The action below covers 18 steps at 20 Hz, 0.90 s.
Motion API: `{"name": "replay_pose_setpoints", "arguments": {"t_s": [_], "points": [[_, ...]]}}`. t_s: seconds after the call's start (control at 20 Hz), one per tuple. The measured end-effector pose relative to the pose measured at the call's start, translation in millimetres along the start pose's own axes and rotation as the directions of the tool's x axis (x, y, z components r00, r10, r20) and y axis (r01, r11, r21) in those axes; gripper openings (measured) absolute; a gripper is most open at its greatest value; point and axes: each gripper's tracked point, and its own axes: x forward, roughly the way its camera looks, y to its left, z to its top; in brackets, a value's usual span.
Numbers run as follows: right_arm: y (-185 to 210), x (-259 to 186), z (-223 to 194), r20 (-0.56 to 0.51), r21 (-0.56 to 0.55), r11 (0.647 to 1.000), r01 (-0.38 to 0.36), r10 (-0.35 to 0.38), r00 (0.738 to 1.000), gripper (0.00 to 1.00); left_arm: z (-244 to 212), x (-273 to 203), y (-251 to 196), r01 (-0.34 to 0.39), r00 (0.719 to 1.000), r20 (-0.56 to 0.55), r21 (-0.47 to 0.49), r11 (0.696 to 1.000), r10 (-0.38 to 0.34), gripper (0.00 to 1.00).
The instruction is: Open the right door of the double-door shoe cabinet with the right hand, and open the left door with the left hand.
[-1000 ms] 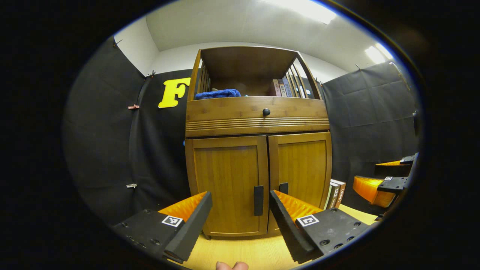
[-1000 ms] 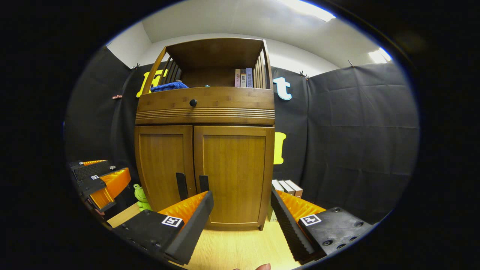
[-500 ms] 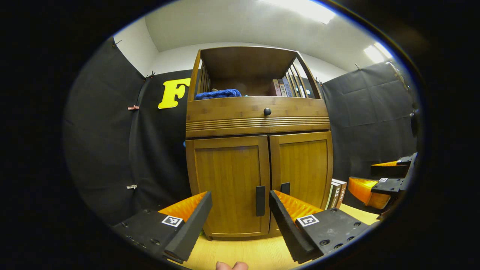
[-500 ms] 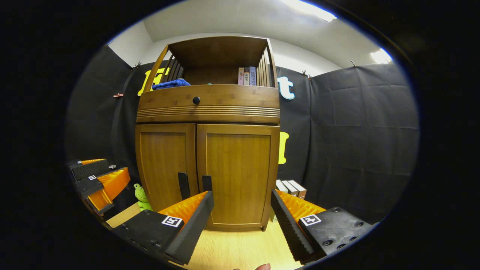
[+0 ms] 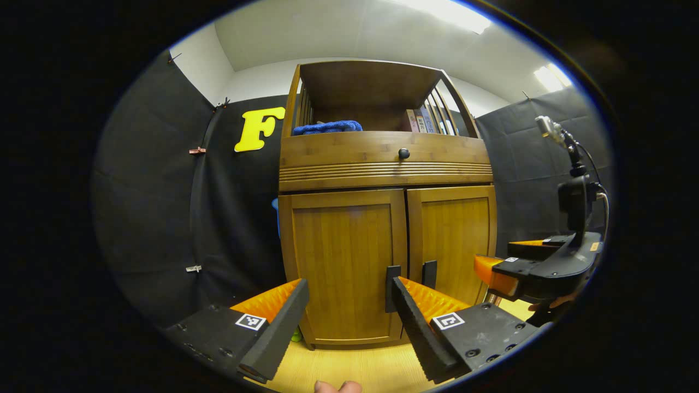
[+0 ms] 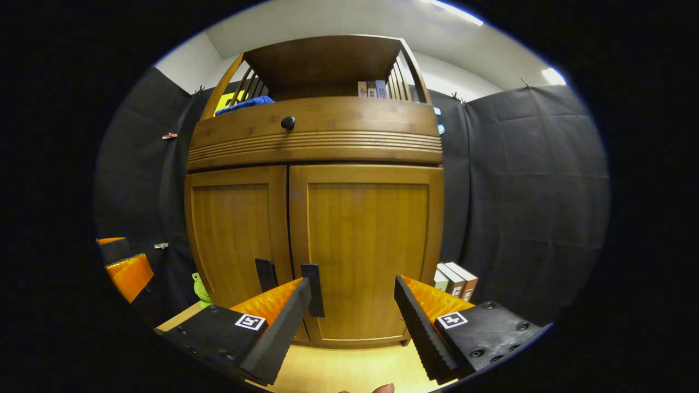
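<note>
A wooden shoe cabinet stands ahead with both doors shut. In the left gripper view my left gripper is open, a short way in front of the left door; that door's dark handle sits just beside my right finger. The right door has its own handle. In the right gripper view my right gripper is open and close to the right door, whose handle is just above my left finger. The left door's handle is beside it.
The right gripper and the hand holding it are at the right of the left gripper view. The left gripper is at the left edge of the right gripper view. A green toy frog and several books flank the cabinet on the wooden floor.
Both grippers have moved closer to the cabinet. The right one advanced more, so the doors loom larger and it reaches further into the left gripper view.
</note>
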Motion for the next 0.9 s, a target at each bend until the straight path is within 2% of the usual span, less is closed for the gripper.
{"name": "replay_pose_setpoints", "arguments": {"t_s": [0.35,0.5,0.6,0.65,0.75,0.85,0.9], "points": [[36.1,68.8,-38.9,-0.073,0.056,0.997,-0.056,0.060,0.996,0.96,-14.2,16.9,18.1,-0.020,0.999,-0.036,-0.001,1.000,0.020,0.95],[49.5,90.8,-54.3,-0.093,0.074,0.995,-0.069,0.075,0.993,0.76,-19.2,17.5,24.8,-0.028,0.998,-0.050,0.003,1.000,0.028,0.95],[50.4,102.0,-69.7,-0.117,0.058,0.997,-0.054,0.060,0.991,0.72,-19.0,16.0,27.5,-0.031,0.998,-0.053,0.001,1.000,0.031,0.95],[49.6,107.4,-77.2,-0.129,0.052,0.998,-0.045,0.051,0.990,0.66,-18.0,15.6,29.1,-0.032,0.998,-0.052,0.001,0.999,0.032,0.95],[50.8,114.3,-82.5,-0.136,0.045,0.998,-0.032,0.038,0.990,0.40,-18.6,14.7,29.8,-0.034,0.998,-0.053,0.005,0.999,0.034,0.95],[49.9,117.1,-86.5,-0.147,0.055,0.998,-0.013,0.021,0.989,0.43,-19.1,12.0,30.3,-0.036,0.998,-0.058,0.010,0.999,0.036,0.95],[49.9,119.9,-86.4,-0.139,0.058,0.998,-0.009,0.017,0.990,0.34,-19.1,10.1,30.9,-0.036,0.998,-0.057,0.010,0.999,0.037,0.95]]}}
